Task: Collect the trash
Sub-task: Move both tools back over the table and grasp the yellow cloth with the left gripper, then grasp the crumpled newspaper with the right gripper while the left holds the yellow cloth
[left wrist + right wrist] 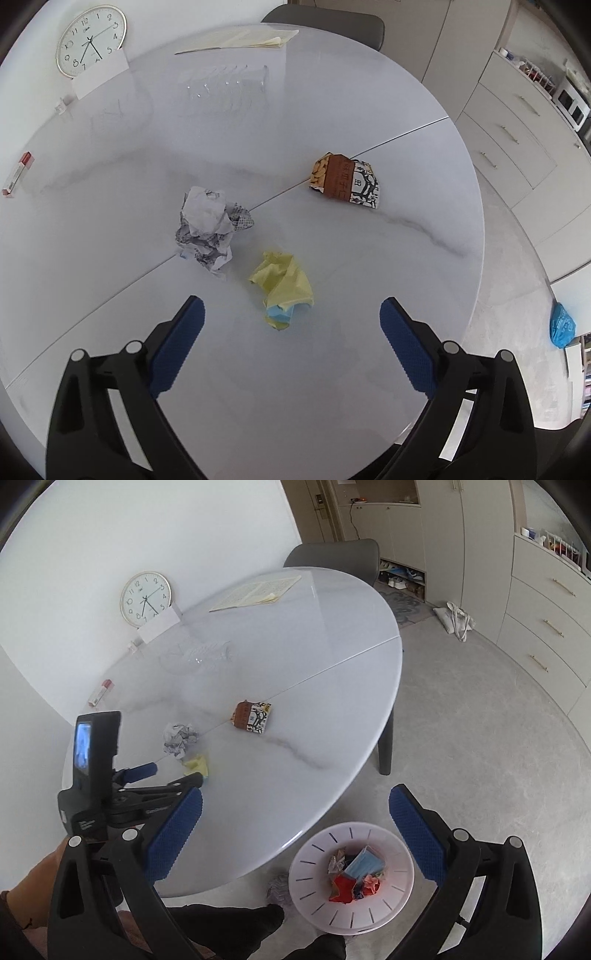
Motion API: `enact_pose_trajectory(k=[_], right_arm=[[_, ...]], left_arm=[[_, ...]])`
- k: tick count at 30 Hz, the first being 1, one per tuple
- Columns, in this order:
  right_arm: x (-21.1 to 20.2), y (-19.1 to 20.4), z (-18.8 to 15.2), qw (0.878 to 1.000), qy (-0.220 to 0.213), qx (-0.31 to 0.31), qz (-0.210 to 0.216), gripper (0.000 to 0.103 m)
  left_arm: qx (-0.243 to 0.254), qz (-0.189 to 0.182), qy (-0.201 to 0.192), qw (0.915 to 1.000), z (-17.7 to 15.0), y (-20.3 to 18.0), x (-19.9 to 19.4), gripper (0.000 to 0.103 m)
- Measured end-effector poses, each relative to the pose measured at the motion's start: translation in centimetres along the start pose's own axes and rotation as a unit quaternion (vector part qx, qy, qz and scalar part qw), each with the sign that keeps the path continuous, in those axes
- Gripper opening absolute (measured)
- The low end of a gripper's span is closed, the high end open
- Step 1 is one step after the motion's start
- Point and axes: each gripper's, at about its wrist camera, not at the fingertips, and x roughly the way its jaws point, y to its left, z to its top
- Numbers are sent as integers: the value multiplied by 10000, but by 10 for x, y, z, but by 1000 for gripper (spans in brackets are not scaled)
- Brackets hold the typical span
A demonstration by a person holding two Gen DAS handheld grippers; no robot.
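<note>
The left gripper (291, 325) is hovering over the round white marble-patterned table (369, 266) with its blue-padded fingers (181, 347) spread wide and holding nothing. A crumpled yellow and blue paper wad (282, 290) is lying on the table between and just beyond the fingertips. Far left of it, a crumpled grey-printed white paper ball (208, 229) is sitting, and a brown and white snack wrapper (347, 181) is resting farther right on the table's seam.

The right gripper (295, 819) is hanging past the table's near edge, its fingers also wide apart and empty, above a white slotted round waste bin (317, 849) standing on the floor and containing colourful scraps and a blue face mask (364, 866).
</note>
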Motion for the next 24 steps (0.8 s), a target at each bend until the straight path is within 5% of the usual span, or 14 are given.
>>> enact_pose_trajectory(k=[17, 24], right_arm=[[20, 4, 12, 9998, 176, 30, 48, 100], [33, 14, 19, 9994, 315, -148, 88, 100]], left_arm=[[24, 1, 303, 9995, 11, -4, 45, 35], [-24, -39, 194, 9998, 9, 4, 32, 34]])
